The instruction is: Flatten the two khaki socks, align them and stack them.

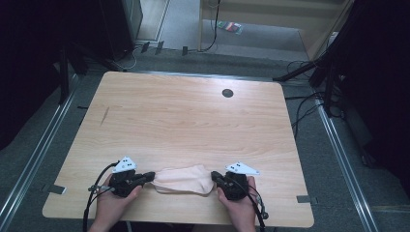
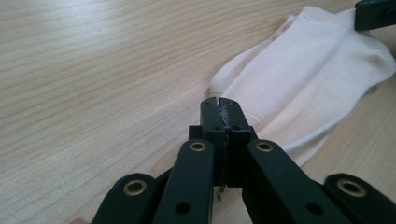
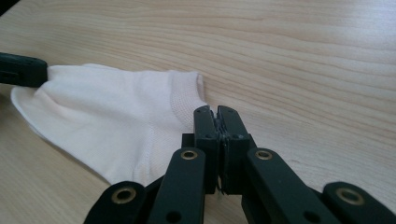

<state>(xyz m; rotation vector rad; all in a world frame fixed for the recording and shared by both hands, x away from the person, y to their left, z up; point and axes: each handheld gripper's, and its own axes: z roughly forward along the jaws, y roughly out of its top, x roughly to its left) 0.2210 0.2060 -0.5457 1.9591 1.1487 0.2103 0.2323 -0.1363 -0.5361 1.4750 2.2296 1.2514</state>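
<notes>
White sock (image 1: 185,179) lies flat on counter (image 1: 193,116) — thin, limp, likely light; left gripper (image 1: 149,176) and right gripper (image 1: 215,177), jaws pressed together, meet opposite edges — grip unconfirmed.

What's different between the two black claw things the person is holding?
The left gripper sits at the sock's left end and points right; the right gripper sits at its right end and points left. Both have their jaws pressed shut, and both carry a grey plate on top.
</notes>
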